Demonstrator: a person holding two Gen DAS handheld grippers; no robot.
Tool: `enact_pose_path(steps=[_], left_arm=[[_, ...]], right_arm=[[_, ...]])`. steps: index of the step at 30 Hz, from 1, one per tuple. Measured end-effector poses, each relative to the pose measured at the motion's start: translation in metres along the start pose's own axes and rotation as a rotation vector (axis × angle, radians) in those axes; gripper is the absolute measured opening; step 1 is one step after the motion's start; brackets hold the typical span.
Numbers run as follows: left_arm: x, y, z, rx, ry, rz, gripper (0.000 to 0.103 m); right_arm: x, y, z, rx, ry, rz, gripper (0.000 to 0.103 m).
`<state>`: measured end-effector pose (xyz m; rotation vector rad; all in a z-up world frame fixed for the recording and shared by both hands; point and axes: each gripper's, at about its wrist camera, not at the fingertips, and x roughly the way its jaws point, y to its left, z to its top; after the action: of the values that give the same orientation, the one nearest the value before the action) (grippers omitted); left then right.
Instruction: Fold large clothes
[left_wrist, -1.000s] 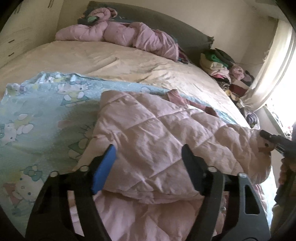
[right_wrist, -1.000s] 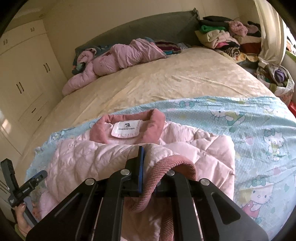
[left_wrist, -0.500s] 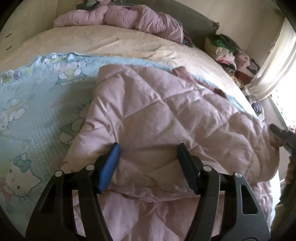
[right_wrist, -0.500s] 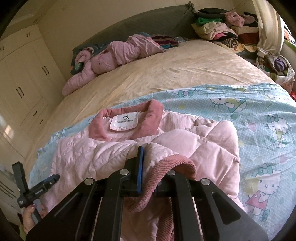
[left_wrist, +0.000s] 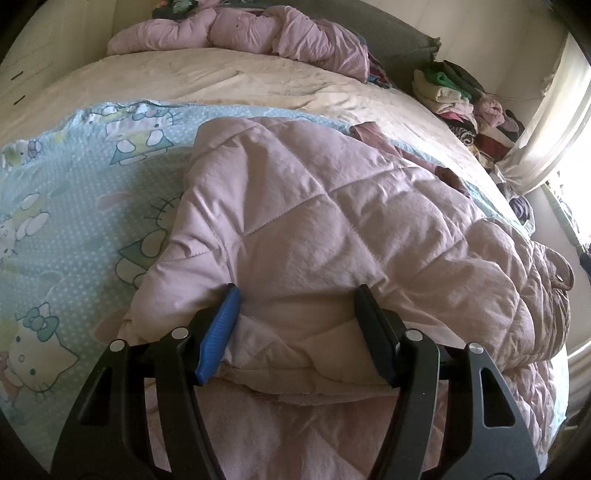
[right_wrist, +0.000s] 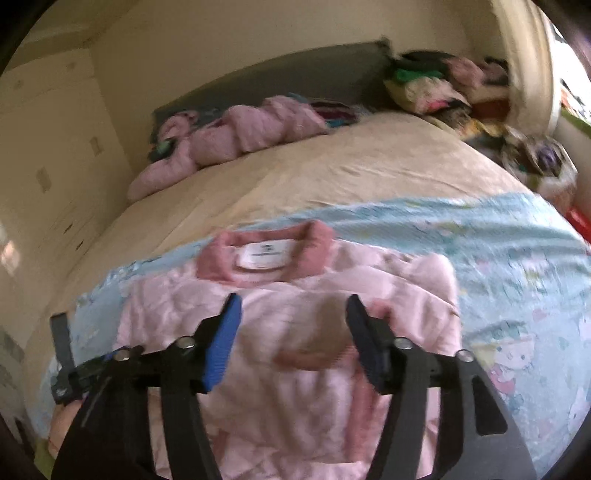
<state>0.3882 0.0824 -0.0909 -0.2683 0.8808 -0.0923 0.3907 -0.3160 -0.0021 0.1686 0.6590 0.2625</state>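
Note:
A pale pink quilted jacket (left_wrist: 314, 221) lies on a light blue cartoon-print sheet (left_wrist: 74, 206) on the bed, with a sleeve folded across its body. My left gripper (left_wrist: 295, 306) is open, its jaws astride the folded edge of the jacket. In the blurred right wrist view the jacket (right_wrist: 295, 332) shows its darker pink collar and white label (right_wrist: 264, 254). My right gripper (right_wrist: 291, 317) is open and empty above the jacket, over the dark pink cuff (right_wrist: 314, 350). The left gripper also shows in the right wrist view at the left (right_wrist: 74, 373).
A cream bedspread (left_wrist: 258, 81) covers the far bed. Crumpled pink clothes (left_wrist: 258, 33) lie by the grey headboard (right_wrist: 277, 74). A pile of folded clothes (left_wrist: 461, 96) sits at the back right beside a curtain (left_wrist: 546, 122). White cupboards (right_wrist: 48, 166) stand on the left.
My right gripper has opened and let go of the pink cuff, which now lies on the jacket. My left gripper has moved forward and down onto the jacket's folded edge.

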Motion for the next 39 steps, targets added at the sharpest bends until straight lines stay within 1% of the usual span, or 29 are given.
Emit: enact_pose_path(steps=[1,3,4,8,10,15,17,21,28,35,37,38,39], left_arm=[[0.0,0.0,0.0,0.001,0.001,0.0,0.057],[0.0,0.0,0.0,0.001,0.0,0.001,0.057],[0.0,0.0,0.0,0.003,0.0,0.002,0.057],[0.0,-0.001,-0.001,0.005,0.003,-0.002,0.057],[0.0,0.0,0.0,0.006,0.003,-0.003,0.057],[0.0,0.0,0.0,0.007,0.004,-0.005,0.057],[-0.001,0.0,0.0,0.008,0.004,-0.006,0.057],[0.0,0.0,0.0,0.015,0.005,-0.002,0.057],[-0.001,-0.005,-0.001,0.029,0.006,0.009,0.057],[-0.002,-0.005,-0.001,0.034,0.007,0.013,0.056],[-0.004,-0.007,0.001,0.039,0.01,0.014,0.056],[-0.005,-0.006,0.001,0.04,0.011,0.012,0.056],[-0.006,-0.006,0.002,0.04,0.012,0.012,0.056]], right_arm=[[0.003,0.012,0.002,-0.038,0.004,0.002,0.062],[0.011,0.034,0.003,-0.105,0.023,0.007,0.066],[0.017,0.042,0.002,-0.125,0.035,0.014,0.066],[0.043,0.065,-0.004,-0.171,0.093,0.024,0.066],[0.058,0.072,-0.008,-0.192,0.127,0.004,0.066],[0.094,0.067,-0.022,-0.19,0.229,-0.05,0.066],[0.105,0.061,-0.028,-0.178,0.272,-0.054,0.066],[0.121,0.053,-0.04,-0.17,0.316,-0.063,0.067],[0.133,0.049,-0.052,-0.162,0.309,-0.072,0.067],[0.13,0.049,-0.05,-0.163,0.3,-0.074,0.068],[0.124,0.049,-0.048,-0.148,0.278,-0.051,0.074],[0.12,0.05,-0.047,-0.139,0.274,-0.032,0.08],[0.117,0.049,-0.045,-0.127,0.269,-0.016,0.082]])
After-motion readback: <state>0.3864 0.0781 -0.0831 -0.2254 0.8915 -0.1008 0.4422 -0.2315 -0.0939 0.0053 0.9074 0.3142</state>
